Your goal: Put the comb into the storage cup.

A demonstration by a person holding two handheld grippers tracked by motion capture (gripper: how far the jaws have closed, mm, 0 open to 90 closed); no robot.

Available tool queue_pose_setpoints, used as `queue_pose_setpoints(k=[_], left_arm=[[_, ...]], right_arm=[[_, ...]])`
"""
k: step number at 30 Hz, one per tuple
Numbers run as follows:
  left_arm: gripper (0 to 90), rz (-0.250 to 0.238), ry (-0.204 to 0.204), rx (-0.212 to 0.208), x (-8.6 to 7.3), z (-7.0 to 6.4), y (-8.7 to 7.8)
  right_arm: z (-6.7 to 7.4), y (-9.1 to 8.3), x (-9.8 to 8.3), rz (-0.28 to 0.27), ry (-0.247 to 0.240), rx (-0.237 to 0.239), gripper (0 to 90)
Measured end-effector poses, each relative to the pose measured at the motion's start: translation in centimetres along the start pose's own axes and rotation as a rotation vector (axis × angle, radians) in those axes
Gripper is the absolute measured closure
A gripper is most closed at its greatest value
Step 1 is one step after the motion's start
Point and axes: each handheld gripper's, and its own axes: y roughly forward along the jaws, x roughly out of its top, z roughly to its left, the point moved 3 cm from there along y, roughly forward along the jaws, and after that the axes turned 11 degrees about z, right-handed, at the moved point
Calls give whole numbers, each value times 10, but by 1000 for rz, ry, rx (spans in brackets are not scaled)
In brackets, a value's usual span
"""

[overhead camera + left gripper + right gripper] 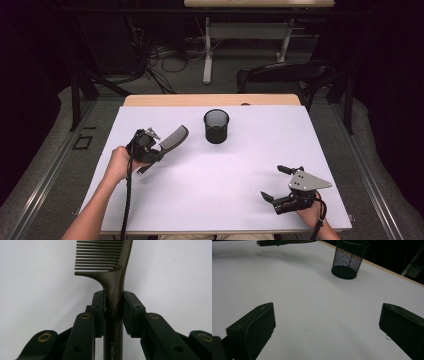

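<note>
A white-covered table (210, 190) is seen from above, with a person's forearms entering from the near edge. The left gripper (159, 146) is closed on the handle of a dark comb (172, 138), which is held off the surface over the left part of the table, its toothed end directed toward a black mesh cup (216, 126). In the left gripper view the comb (113, 277) is clamped at the neck between the two pads (98, 307), the teeth extending up and to the left and the handle running back between the jaws. The cup stands upright near the far edge, just beside the comb's tip but apart from it. The right gripper (280, 183) is held low over the near right corner, jaws spread wide with nothing between them; in the right gripper view the mesh cup (349, 261) is seen well beyond its jaws.
</note>
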Motion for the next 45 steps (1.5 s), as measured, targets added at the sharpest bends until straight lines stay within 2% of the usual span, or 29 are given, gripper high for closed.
queue_pose_setpoints(k=[5,14,26,35,45], left_arm=[[726,-53,-29,-3,-5,1,1],[726,-125,-56,-4,-9,-1,2],[726,-179,-59,19,-11,-5,3],[726,-244,-88,30,-13,-2,0],[726,-290,-104,49,-14,-1,-1]], right_arm=[[0,0,0,-1,1,-1,3],[0,0,0,1,-2,-1,3],[0,0,0,1,0,2,3],[0,0,0,1,1,2,3],[0,0,0,1,0,1,3]])
